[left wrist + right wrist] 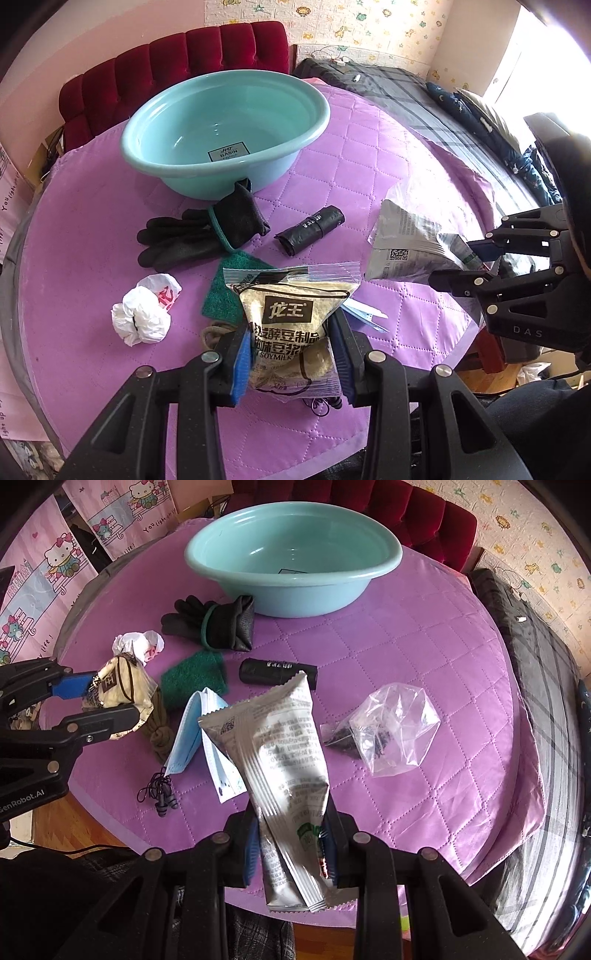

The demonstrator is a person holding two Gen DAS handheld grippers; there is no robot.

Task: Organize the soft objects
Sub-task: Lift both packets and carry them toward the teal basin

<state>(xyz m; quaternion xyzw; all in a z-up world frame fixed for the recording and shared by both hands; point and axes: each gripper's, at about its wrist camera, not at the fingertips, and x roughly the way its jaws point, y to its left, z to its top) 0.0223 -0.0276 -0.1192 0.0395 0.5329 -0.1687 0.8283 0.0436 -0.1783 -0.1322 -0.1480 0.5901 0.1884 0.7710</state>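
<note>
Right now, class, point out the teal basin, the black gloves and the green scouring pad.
Teal basin (pixel 384 566): right wrist view, on its right rim.
Black gloves (pixel 181 240): left wrist view, on the fingers of the pair.
Green scouring pad (pixel 192 679): right wrist view, on the middle of its top face.

Round table under a quilted purple satin cover (pixel 369 155), diamond stitching, grey edge showing at its left rim. Behind the table: a dark red tufted velvet headboard or sofa back (pixel 177 62) against a plain pink wall (pixel 110 22). Right of the table: a bed with grey plaid bedding (pixel 424 99), a dark blue patterned fabric (pixel 469 110) lying along its far side. Beyond the bed, cream wallpaper printed with small cartoon animals and stars (pixel 535 528). Strong daylight from a bright window (pixel 535 62) past the bed. Left of the table, pink cartoon-cat posters (pixel 40 565). Below the table's near edge, orange-brown wood floor (pixel 81 823).
</note>
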